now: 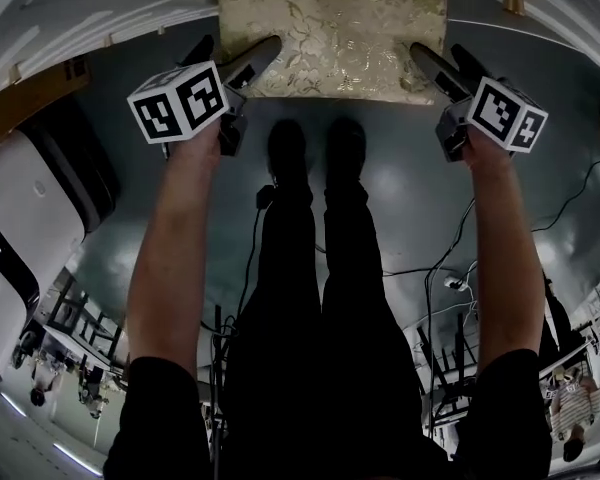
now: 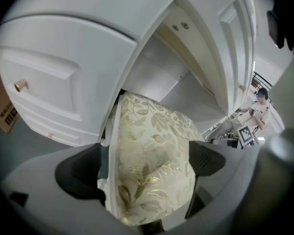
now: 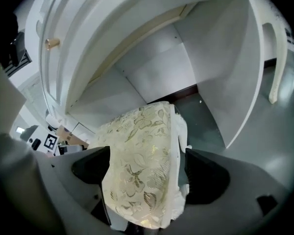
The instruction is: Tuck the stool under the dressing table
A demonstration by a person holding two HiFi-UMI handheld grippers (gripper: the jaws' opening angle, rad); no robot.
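Stool (image 1: 330, 33) (seat w/ gold leaf pattern): L gripper (image 1: 230, 58) fingers (image 2: 206, 160) clamped on its left edge, R gripper (image 1: 450, 68) fingers (image 3: 90, 168) clamped on its right edge. It stands on dark floor (image 1: 400, 188), far end at the white dressing table (image 2: 63, 58) opening.

I see the stool (image 1: 332, 30) seat as woven cream cloth with shiny gold leafwork. Dressing table (image 2: 63, 58): smooth white paint, satin. Floor (image 1: 400, 198): dark, glossy.
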